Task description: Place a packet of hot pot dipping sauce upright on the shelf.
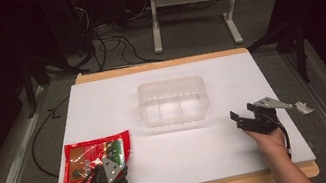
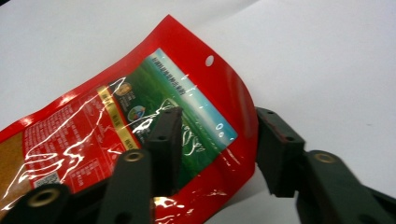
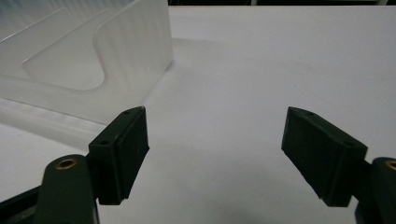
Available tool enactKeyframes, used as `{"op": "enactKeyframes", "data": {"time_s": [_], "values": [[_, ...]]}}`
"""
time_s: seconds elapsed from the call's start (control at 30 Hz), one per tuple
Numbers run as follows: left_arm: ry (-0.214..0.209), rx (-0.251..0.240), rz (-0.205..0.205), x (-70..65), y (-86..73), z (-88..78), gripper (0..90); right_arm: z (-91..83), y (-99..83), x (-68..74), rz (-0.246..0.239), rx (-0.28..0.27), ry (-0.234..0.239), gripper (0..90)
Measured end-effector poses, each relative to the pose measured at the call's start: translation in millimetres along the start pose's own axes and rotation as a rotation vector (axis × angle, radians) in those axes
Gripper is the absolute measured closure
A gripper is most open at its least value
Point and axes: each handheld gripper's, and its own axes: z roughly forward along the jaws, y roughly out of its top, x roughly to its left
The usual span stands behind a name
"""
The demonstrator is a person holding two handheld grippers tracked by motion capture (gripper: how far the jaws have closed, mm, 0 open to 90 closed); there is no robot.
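Two grippers sit low in the high view: the left gripper (image 1: 112,167) at lower left covers the near corner of the red packet (image 1: 92,159) on the white table (image 1: 180,144), and the right gripper (image 1: 244,118) at lower right stands well apart from the clear bin (image 1: 173,101) at centre. Its own view shows the left gripper (image 2: 217,149) with jaws apart astride the red packet's (image 2: 140,121) curled right edge, one jaw over the glossy face, one beside it, pads not pressing; glare blurs the print and the frame crops the packet at lower left. Its own view shows the right gripper (image 3: 215,156) with jaws wide over bare table, the clear bin (image 3: 88,56) cropped at upper left.

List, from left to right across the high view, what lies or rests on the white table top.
Red packet with the left gripper at its near right corner → clear plastic container → right gripper.
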Motion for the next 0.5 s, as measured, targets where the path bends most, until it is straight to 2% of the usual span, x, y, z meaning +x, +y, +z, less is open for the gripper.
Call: {"op": "enactKeyframes", "data": {"time_s": [0.1,0.2,0.3,0.33,0.5], "values": [[-0.020,0.024,0.011,-1.4,-2.8,0.8,65.2,0.1,0.0,0.2,-0.003,-0.001,0.001,23.8],[-0.044,0.078,0.040,-6.2,-11.0,3.7,73.7,0.8,-0.1,0.0,-0.003,0.001,-0.001,23.9],[-0.040,0.071,0.059,-10.3,-12.9,6.3,89.7,0.4,-0.1,0.0,0.003,0.001,0.000,23.9],[-0.038,0.065,0.061,-10.3,-11.9,6.4,90.0,-0.1,-0.1,-0.1,0.001,0.000,0.000,23.9],[-0.053,0.016,0.004,-6.6,-0.7,0.1,90.0,-0.7,-0.2,-1.5,0.009,-0.002,-0.001,24.0]]}}
